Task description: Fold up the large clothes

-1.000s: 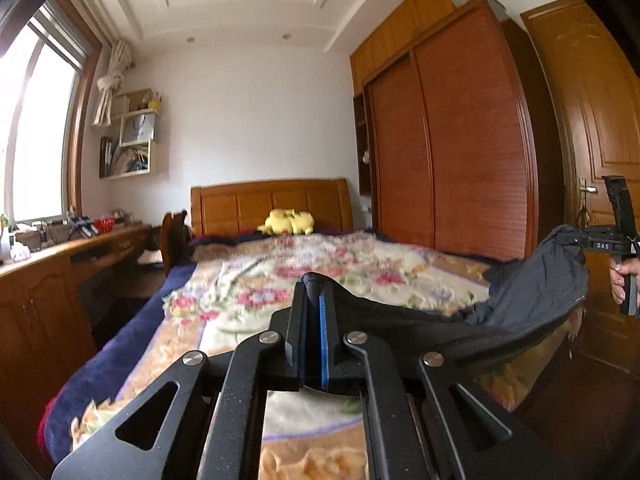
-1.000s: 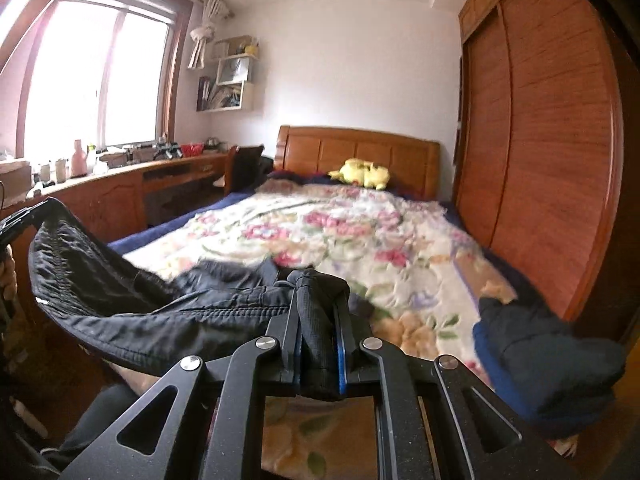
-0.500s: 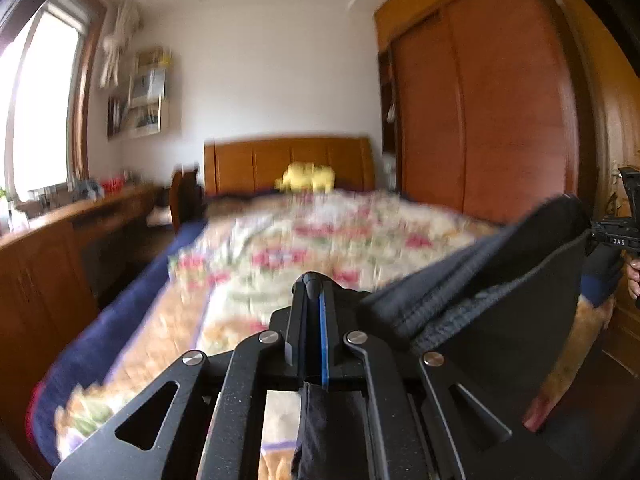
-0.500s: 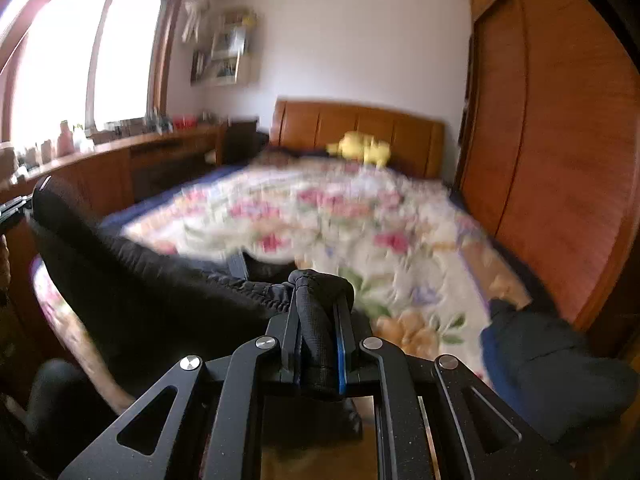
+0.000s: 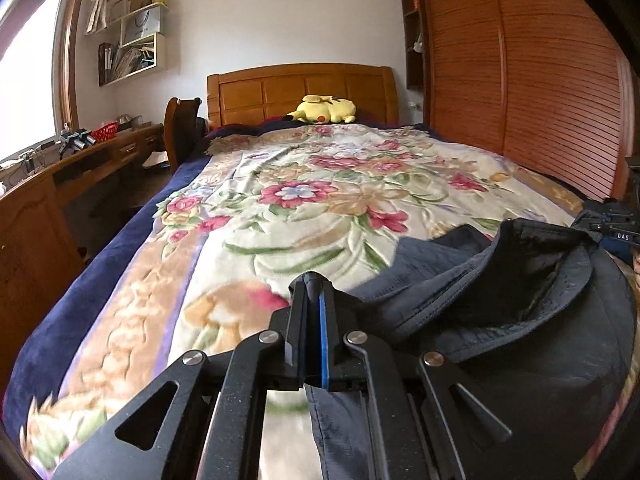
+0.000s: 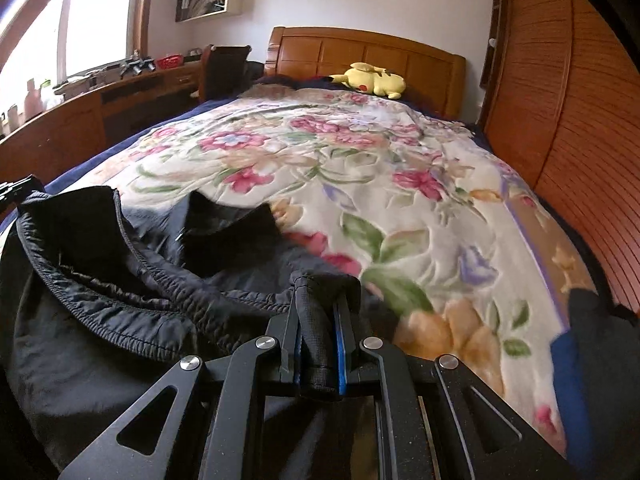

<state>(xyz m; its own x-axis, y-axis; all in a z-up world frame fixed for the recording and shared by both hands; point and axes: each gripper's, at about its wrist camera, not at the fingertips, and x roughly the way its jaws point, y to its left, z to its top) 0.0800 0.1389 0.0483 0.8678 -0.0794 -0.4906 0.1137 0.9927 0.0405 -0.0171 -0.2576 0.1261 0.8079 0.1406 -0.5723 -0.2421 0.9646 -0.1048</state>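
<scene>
A dark navy garment with an elastic hem is stretched between my two grippers over the foot of the bed; part of it lies on the floral blanket. My left gripper is shut on one edge of the garment. My right gripper is shut on a bunched edge of the same garment. The right gripper also shows at the right edge of the left wrist view. The floral blanket fills the right wrist view ahead.
A yellow plush toy lies by the wooden headboard. A wooden desk runs along the left wall under the window. A louvered wardrobe stands on the right. A dark folded cloth lies at the bed's right foot corner.
Both grippers have come down and forward toward the bed with the garment. The garment went from hanging in the air to partly resting on the blanket.
</scene>
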